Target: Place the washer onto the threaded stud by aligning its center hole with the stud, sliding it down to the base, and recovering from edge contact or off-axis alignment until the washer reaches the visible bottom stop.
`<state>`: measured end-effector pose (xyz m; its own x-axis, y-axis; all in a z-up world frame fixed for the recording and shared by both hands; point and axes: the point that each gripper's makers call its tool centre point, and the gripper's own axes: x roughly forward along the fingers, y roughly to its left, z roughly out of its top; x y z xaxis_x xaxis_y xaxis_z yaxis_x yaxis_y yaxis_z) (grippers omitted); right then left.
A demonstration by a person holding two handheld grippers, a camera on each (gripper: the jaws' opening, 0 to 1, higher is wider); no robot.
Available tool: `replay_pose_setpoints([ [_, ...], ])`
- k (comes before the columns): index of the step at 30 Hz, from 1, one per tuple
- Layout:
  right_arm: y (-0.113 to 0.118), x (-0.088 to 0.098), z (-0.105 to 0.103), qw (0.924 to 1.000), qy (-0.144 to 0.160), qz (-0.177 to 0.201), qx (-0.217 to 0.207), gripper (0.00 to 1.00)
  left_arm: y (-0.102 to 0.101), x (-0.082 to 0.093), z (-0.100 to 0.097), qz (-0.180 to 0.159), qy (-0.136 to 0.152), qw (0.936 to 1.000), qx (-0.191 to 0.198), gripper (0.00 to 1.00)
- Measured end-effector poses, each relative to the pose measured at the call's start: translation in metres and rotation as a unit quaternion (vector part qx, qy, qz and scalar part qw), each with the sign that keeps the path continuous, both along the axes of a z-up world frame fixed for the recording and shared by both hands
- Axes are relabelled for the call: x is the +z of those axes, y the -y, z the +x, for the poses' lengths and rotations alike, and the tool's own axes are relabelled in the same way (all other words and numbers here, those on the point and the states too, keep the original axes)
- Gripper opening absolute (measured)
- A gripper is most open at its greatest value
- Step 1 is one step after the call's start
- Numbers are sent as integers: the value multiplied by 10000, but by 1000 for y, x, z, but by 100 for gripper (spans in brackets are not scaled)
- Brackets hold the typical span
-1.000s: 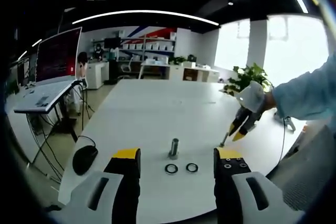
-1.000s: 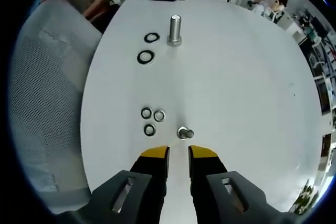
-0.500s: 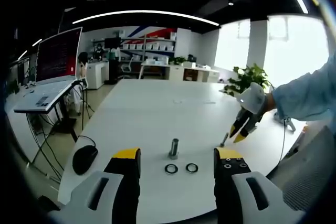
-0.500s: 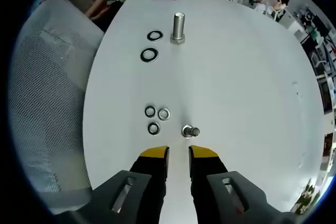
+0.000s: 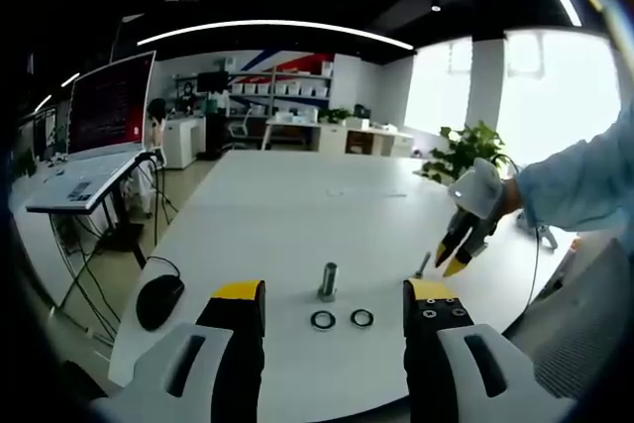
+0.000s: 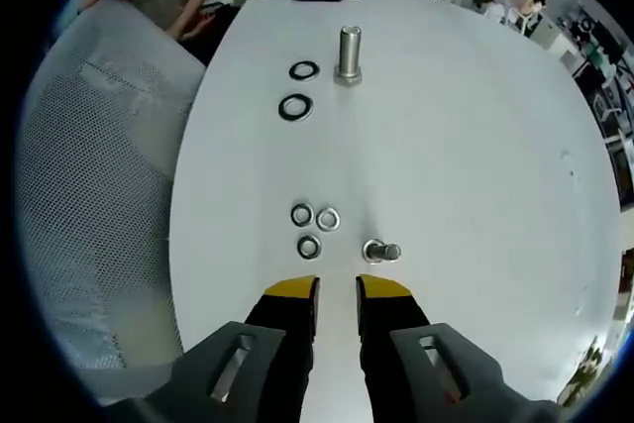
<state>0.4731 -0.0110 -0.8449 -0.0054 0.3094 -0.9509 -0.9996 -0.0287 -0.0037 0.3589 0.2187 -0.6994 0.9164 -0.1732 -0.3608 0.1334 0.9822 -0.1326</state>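
Observation:
In the left gripper view a large upright stud [image 5: 328, 280] stands on the white table [image 5: 287, 215], with two dark washers [image 5: 323, 320] [image 5: 363, 318] in front of it. My left gripper [image 5: 335, 296] is open and holds nothing, low over the near edge. My right gripper [image 5: 454, 258] comes in from the right beside a small stud [image 5: 424, 264]. In the right gripper view the small stud [image 6: 379, 251] lies just ahead of my right gripper [image 6: 337, 289], whose jaws stand a narrow gap apart with nothing between them. Three small washers [image 6: 315, 226] lie left of that stud; the large stud [image 6: 349, 52] and two large washers [image 6: 298, 89] sit farther off.
A black mouse [image 5: 159, 299] sits at the table's left corner. A mesh chair back [image 6: 94, 185] borders the table's left side in the right gripper view. A side desk with a monitor [image 5: 107, 106] stands to the left, a potted plant [image 5: 466, 146] beyond the table.
The right gripper's view has drifted left, so the table's things sit a little further right in it. In the left gripper view the right gripper has shifted slightly right.

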Motion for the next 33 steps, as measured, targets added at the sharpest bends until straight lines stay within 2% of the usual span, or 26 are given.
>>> replay_pose_setpoints([
  [12,-1,-12,-14,9999,-134,22,14,17,1,-1,-1,12,-37,10000,-16,55],
  [23,-11,-22,-22,9999,-86,46,69,17,1,-3,-1,92,-77,9999,-38,54],
  [33,-14,-27,-22,9997,-144,80,-195,18,2,-5,-1,70,-147,9999,-49,54],
])
